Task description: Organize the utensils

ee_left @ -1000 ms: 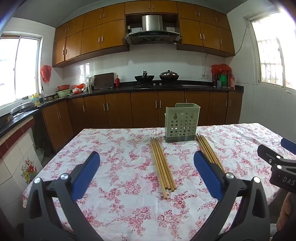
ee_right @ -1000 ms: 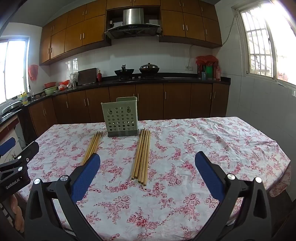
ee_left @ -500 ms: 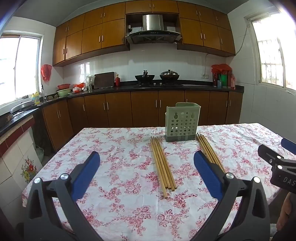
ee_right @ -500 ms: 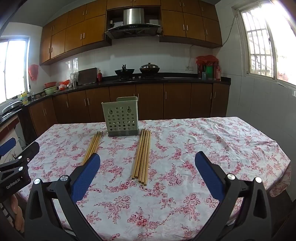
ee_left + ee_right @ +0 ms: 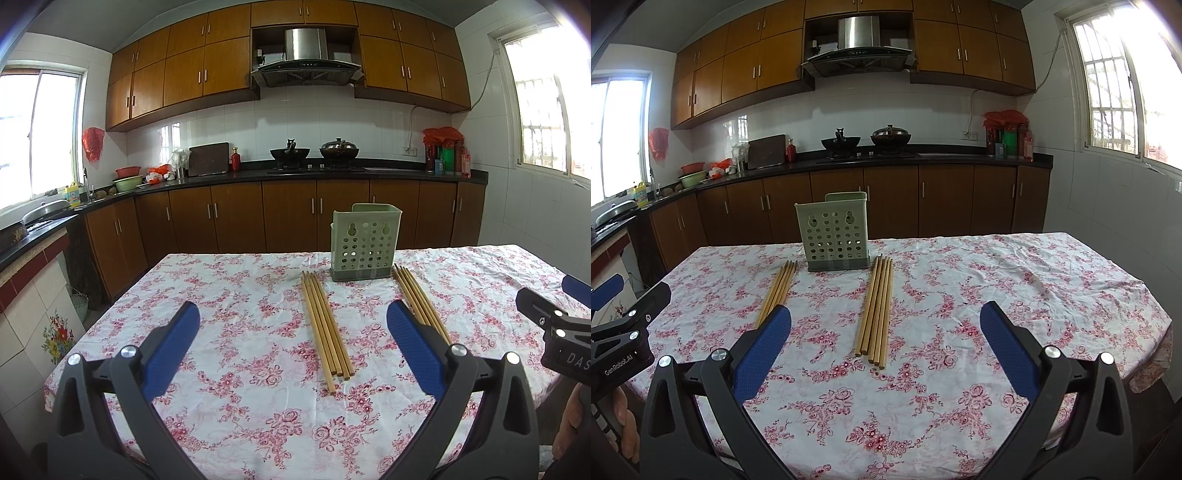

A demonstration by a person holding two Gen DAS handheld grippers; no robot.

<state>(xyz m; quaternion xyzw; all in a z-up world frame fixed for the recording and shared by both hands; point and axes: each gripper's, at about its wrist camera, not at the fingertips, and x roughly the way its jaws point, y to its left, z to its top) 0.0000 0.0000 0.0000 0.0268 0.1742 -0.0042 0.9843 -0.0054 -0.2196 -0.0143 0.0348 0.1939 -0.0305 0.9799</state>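
A pale green perforated utensil holder stands upright at the far middle of the table; it also shows in the right wrist view. Two bundles of wooden chopsticks lie flat in front of it: a left bundle and a right bundle. My left gripper is open and empty, above the near table, short of the left bundle. My right gripper is open and empty, short of the right bundle.
The table wears a white cloth with red flowers. The right gripper's body shows at the right edge of the left wrist view. Wooden kitchen cabinets and a dark counter run behind the table.
Both grippers have barely moved; the views shift very slightly. Nothing on the table has moved.
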